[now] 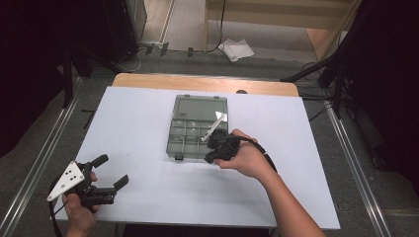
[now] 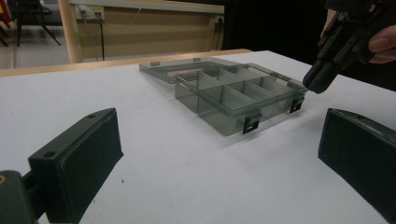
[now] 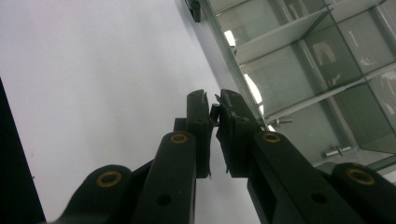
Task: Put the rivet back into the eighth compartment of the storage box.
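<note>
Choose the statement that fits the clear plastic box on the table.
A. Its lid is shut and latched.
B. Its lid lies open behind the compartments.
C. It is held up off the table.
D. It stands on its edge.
B: the box rests flat on the table, with its lid folded open behind the divided compartments.

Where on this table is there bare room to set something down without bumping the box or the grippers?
The white table top is bare left of the compartment box, between it and the left gripper. The right side, from the box to the table's right edge, is bare too. It is crowded at the box's near right corner, where the right gripper sits shut against its rim.
</note>
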The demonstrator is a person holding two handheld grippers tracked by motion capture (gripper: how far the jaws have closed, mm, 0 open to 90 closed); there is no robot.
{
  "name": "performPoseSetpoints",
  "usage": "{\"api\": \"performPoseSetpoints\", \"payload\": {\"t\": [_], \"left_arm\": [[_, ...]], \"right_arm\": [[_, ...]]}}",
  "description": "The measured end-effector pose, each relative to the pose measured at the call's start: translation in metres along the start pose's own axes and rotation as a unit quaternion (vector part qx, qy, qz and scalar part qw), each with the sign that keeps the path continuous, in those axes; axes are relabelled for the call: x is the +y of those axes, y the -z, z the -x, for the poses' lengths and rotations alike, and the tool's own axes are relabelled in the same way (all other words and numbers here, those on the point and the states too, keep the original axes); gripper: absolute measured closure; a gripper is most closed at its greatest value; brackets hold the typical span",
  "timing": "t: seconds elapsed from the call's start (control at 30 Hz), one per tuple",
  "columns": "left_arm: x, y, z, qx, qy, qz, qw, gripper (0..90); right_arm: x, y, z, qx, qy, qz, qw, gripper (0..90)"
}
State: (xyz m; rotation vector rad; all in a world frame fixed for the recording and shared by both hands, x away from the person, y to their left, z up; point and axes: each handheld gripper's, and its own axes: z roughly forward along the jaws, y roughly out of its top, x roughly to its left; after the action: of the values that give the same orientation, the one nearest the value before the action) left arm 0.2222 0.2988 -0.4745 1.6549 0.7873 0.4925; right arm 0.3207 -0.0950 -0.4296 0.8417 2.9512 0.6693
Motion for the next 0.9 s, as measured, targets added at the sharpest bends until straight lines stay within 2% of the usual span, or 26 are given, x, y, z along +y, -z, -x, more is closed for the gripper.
{"api": "performPoseSetpoints", "payload": {"t": [0.9], "left_arm": [[0.000,0.000,0.000,0.000,0.001,0.001,1.0000,0.0]], "right_arm": [[0.002,0.016,0.013,-0.013,-0.010,0.007,0.9998,83.9]]}}
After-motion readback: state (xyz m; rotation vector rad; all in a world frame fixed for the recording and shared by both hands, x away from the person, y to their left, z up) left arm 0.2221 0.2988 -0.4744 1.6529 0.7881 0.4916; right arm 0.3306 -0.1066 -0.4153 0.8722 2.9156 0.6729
